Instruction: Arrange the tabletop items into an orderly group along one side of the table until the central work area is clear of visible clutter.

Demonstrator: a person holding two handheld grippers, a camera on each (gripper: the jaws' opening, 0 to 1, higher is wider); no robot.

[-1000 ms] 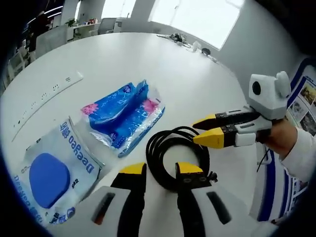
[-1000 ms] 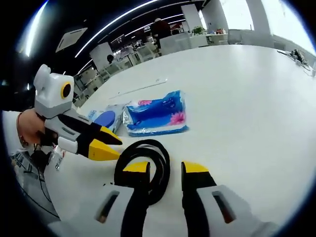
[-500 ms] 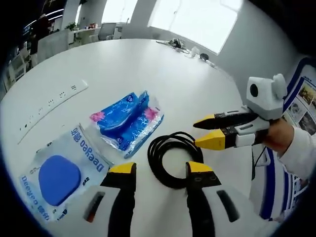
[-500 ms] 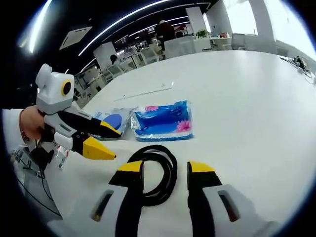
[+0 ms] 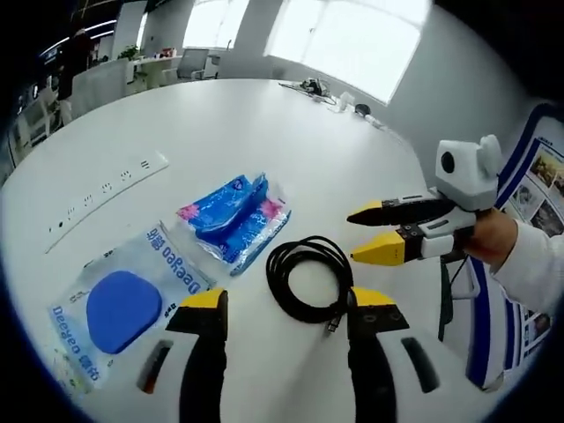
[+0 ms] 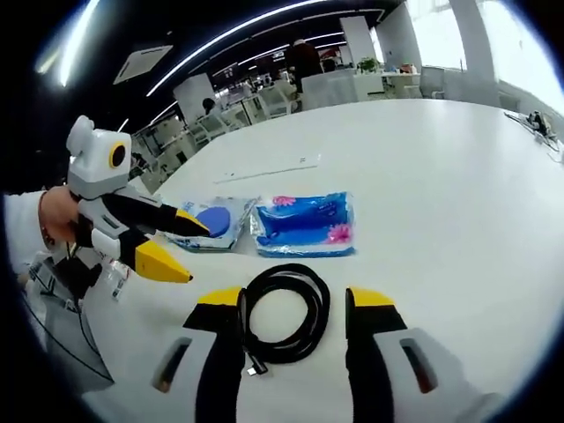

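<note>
Both grippers, left gripper (image 5: 286, 305) and right gripper (image 6: 295, 303), hang wide apart, holding nothing. The black cable (image 5: 309, 278) lies coiled beside 2 packs: the blue pack (image 5: 233, 217) and the clear pouch (image 5: 119, 304). Lots of bare white table (image 5: 220, 123) lies beyond.

Glossy plastic packets (image 5: 231, 218), matt black cable (image 5: 310, 278), smooth white table (image 5: 220, 123)

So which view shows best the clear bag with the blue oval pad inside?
The left gripper view: the clear bag with the blue oval pad lies whole. In the right gripper view, the left gripper partly covers it.
</note>
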